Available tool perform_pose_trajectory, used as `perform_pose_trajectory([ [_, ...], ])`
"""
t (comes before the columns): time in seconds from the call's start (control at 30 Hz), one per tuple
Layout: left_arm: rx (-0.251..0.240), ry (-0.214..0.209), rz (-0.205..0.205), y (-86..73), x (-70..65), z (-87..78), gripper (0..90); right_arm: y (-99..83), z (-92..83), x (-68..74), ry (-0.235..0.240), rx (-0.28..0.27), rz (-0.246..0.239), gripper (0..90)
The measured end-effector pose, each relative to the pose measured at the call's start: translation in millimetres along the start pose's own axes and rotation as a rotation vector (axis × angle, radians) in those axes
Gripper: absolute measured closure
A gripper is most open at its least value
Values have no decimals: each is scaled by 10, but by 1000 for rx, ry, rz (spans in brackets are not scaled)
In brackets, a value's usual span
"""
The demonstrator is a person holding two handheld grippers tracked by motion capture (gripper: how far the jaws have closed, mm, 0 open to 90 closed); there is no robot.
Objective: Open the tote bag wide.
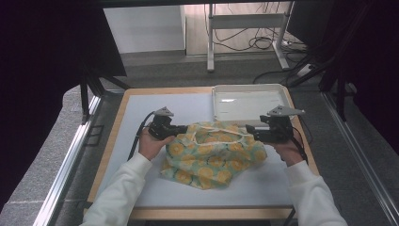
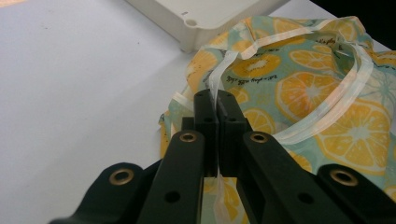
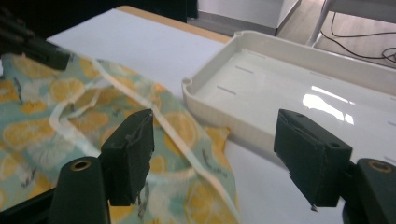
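White strap [image 2: 219, 79] of the lemon-print apron [image 1: 211, 153] is clamped by the L gripper [image 2: 217, 100]. R gripper [image 3: 215, 154] is held agape, nothing gripped; apron edge lies below and left of its jaws, tray [image 3: 299, 60] ahead-right.

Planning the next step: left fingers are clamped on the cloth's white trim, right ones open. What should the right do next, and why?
Probably bring the right gripper down onto the near white trim and close. Its fingers stand open above the citrus-print cloth, gripping nothing, while the left gripper already pinches the trim at the other side. A second hold would let both hands lift or spread it.
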State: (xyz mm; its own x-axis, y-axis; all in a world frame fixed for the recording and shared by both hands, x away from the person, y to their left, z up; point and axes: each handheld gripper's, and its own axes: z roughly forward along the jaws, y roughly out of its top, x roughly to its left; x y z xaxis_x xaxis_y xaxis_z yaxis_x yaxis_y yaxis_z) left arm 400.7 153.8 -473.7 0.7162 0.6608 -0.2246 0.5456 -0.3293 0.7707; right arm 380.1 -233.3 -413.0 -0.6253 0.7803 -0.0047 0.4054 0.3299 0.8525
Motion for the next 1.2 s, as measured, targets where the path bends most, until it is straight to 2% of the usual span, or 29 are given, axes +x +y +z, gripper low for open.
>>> perform_pose_trajectory([
  [0.13,-6,-1,-1,4,-9,-14,895,41,123,-48,9,-1,18,291],
  [0.27,-5,1,2,0,-12,-3,895,-6,212,-77,30,3,32,295],
  [0.33,-2,4,5,-2,-20,9,895,-27,238,-86,32,20,21,294],
  [0.43,-1,8,11,-4,-35,16,895,-45,245,-115,45,19,35,295],
  [0.9,-1,4,9,-9,-27,14,894,-117,481,-40,58,96,-13,296],
  [1.2,-2,5,12,-8,-31,15,893,-147,742,1,82,151,-22,304],
])
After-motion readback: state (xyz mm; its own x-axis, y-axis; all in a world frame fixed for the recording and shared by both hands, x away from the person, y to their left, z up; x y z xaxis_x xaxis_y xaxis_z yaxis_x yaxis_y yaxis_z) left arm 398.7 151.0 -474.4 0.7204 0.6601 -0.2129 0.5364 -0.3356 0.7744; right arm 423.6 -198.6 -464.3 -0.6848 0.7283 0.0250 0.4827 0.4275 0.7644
